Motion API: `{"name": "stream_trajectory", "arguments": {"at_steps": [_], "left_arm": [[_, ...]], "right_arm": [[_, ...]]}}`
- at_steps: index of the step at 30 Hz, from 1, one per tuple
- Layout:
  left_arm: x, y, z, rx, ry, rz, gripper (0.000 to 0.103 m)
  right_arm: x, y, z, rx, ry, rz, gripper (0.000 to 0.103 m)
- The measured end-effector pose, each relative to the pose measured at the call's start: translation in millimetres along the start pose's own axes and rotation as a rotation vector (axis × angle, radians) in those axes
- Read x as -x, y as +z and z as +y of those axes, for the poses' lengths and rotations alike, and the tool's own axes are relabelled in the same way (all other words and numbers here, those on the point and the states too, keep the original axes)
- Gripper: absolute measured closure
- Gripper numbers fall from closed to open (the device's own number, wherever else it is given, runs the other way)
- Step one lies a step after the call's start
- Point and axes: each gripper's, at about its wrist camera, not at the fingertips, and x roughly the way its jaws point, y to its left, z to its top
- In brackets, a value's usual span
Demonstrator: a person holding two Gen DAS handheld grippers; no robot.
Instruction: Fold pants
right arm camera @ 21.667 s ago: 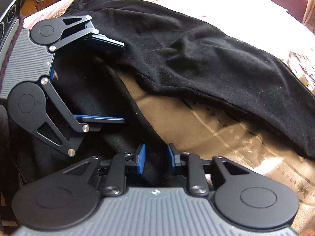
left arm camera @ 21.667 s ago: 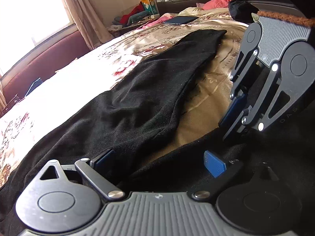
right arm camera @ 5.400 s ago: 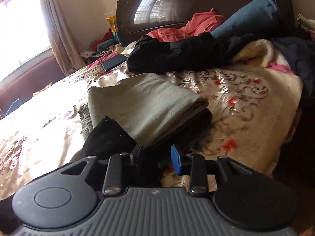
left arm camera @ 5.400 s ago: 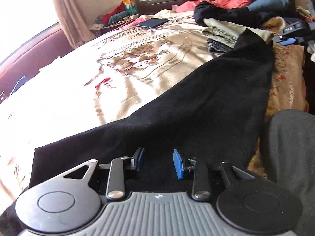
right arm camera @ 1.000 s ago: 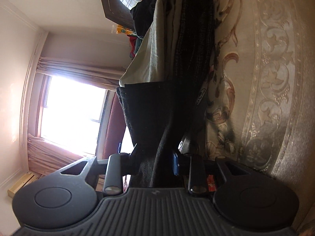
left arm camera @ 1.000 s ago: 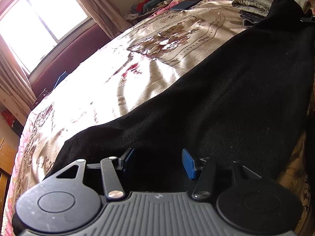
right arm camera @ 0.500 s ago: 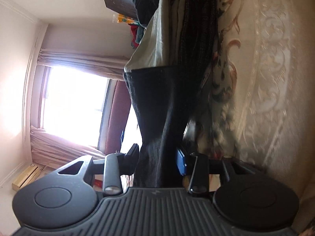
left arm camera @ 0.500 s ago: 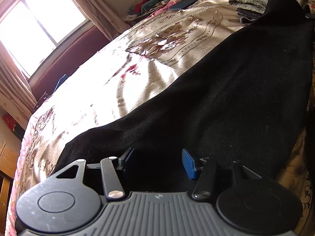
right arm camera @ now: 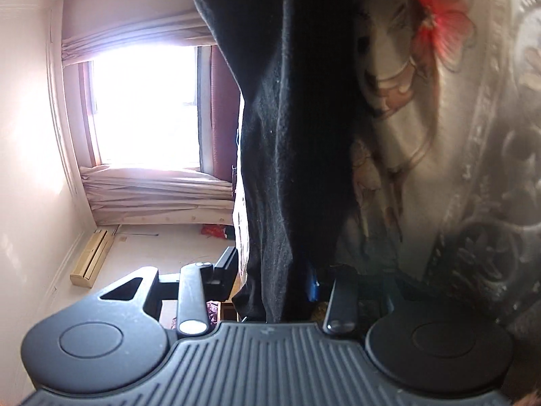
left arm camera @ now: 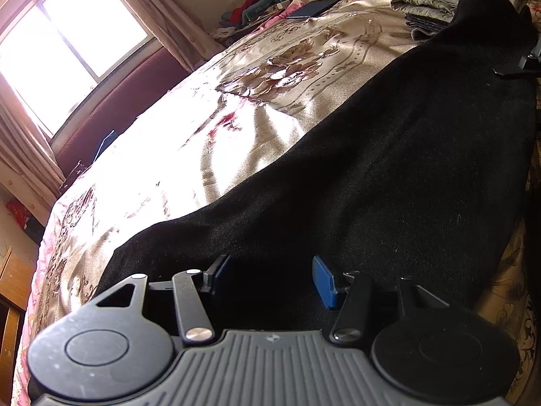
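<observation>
The black pants [left arm camera: 389, 169] lie flat along the bed's right side, from my left gripper [left arm camera: 270, 277] away to the folded stack. The left gripper's jaws stand apart over the near end of the pants, and no cloth is bunched between its pads [left arm camera: 324, 284]. My right gripper [right arm camera: 270, 274] is rolled onto its side, close to the bedcover. The far end of the pants [right arm camera: 287, 135] passes loosely between its jaws. Its left pad [right arm camera: 225, 267] stands clear of the cloth, while the blue pad [right arm camera: 312, 284] is half hidden behind it.
A gold floral bedcover [left arm camera: 236, 118] spans the bed, with a red flower print [right arm camera: 439, 27] close to the right gripper. A stack of folded pale clothes [left arm camera: 426, 3] and a dark flat device [left arm camera: 314, 8] lie near the headboard. A bright window [left arm camera: 67, 40] is at the left.
The right gripper's jaws have widened and let go of the cloth. It has sunk closer to the bedcover, and the folded stack has left its view. The left gripper has kept still.
</observation>
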Motion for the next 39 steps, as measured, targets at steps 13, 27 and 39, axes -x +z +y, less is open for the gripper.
{"name": "stream_trajectory", "arguments": {"at_steps": [13,27,39], "left_arm": [[16,16,-20,-0.005,-0.1,-0.083,0.039],[14,12,-20,0.01,-0.131,-0.073,0.038],[13,14,-23,-0.012,-0.124,-0.057,0.038]], "right_arm": [[28,9,13,0.135,0.071,-0.307,0.062],[86,-19,14,0.165,-0.102,-0.317,0.07],[63,-13,-1,0.065,-0.046,-0.327,0.073]]}}
